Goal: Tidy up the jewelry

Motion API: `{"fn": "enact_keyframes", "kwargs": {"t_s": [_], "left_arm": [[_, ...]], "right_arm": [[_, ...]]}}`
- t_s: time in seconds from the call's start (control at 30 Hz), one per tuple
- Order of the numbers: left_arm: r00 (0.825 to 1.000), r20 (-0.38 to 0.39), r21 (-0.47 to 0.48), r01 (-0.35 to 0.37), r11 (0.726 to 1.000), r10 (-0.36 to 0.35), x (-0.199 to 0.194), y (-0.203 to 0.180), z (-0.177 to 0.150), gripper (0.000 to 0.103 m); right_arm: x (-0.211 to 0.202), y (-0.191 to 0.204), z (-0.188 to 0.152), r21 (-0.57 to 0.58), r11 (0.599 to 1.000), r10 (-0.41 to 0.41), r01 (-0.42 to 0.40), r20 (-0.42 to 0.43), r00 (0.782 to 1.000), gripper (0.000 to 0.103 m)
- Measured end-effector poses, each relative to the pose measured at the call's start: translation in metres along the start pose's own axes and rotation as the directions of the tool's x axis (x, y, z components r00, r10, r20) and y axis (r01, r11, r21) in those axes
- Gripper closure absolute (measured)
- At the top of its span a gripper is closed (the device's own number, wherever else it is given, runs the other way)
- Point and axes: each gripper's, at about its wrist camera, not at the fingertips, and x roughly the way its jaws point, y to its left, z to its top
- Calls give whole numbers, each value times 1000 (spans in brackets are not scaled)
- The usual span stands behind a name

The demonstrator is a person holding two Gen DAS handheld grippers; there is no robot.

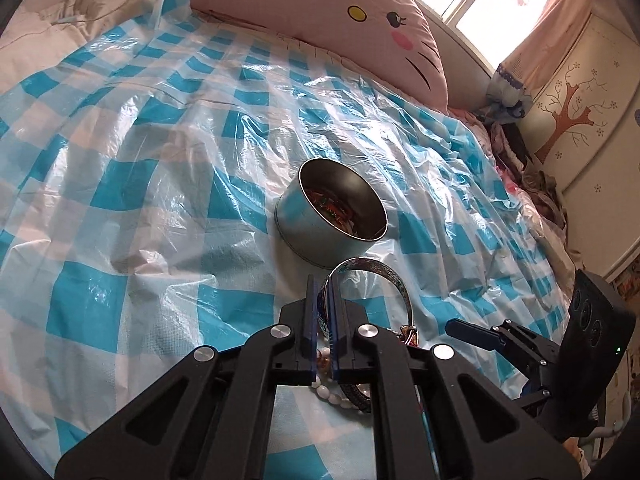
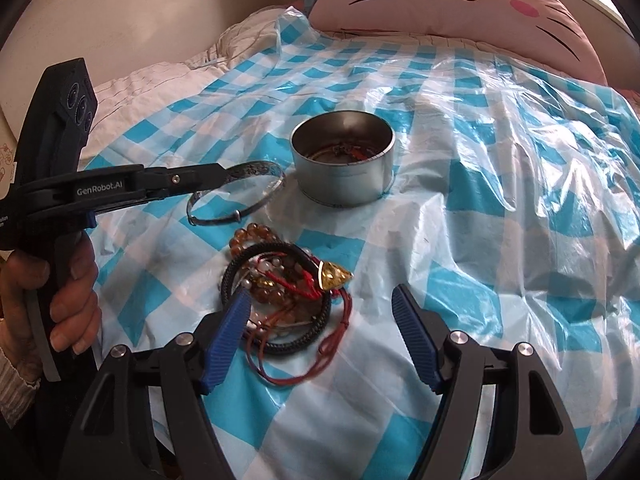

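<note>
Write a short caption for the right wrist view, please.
Left gripper lifts a silver bangle beside the tin; open right gripper over tangled bracelets.

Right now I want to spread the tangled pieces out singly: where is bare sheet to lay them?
The checked sheet lies bare right of the round tin and beside the open right tool. It is also bare left of the tin, toward the quilt. It is crowded between tin and jewelry pile, where the left tool grips the silver bangle.

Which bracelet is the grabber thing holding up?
The silver bangle. The left hand-held gripper pinches its band, apart from the rest. The amber beads, black ring and red cords lie heaped on the checkered sheet.
</note>
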Motion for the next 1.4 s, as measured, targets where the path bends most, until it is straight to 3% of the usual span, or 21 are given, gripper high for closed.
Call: {"fn": "enact_keyframes", "kwargs": {"t_s": [0.13,0.27,0.4,0.47,0.6,0.7,0.9,1.1,1.27,1.33,1.4], "left_arm": [[1000,0,-3,-2,1000,2,0,1,0,98],[1000,6,-13,10,1000,-10,-2,4,-1,96],[1000,-2,-1,0,1000,0,1,2,-1,96],[1000,-21,-4,-24,1000,24,5,2,-1,96],[996,-75,-60,-45,997,41,16,17,0,96],[990,-134,-72,-63,995,53,29,26,2,95],[964,-228,36,-132,991,136,52,16,-2,84],[963,-198,116,-160,980,180,43,4,0,68],[964,-218,232,-98,968,150,29,-4,-4,59],[971,-204,315,-57,947,127,22,-14,-7,51],[970,-204,390,-41,920,129,21,-24,-11,50]], "right_arm": [[10,20,9,-79,996,-30,27,-29,999,33],[5,14,3,-13,1000,-22,22,-27,999,34],[9,-8,-2,126,990,72,-66,-46,996,53],[13,-17,-2,179,978,113,-103,-48,992,56],[19,-17,-1,186,976,121,-109,-55,991,58],[19,-10,-1,147,986,95,-84,-68,993,68],[26,-14,-2,129,989,79,-67,-84,993,80],[12,-4,-4,49,999,2,1,-65,998,89],[10,0,-4,36,999,28,-26,-62,998,89],[13,-1,-3,39,999,24,-21,-72,997,88],[18,-2,-2,42,999,13,-10,-79,997,82]]}}
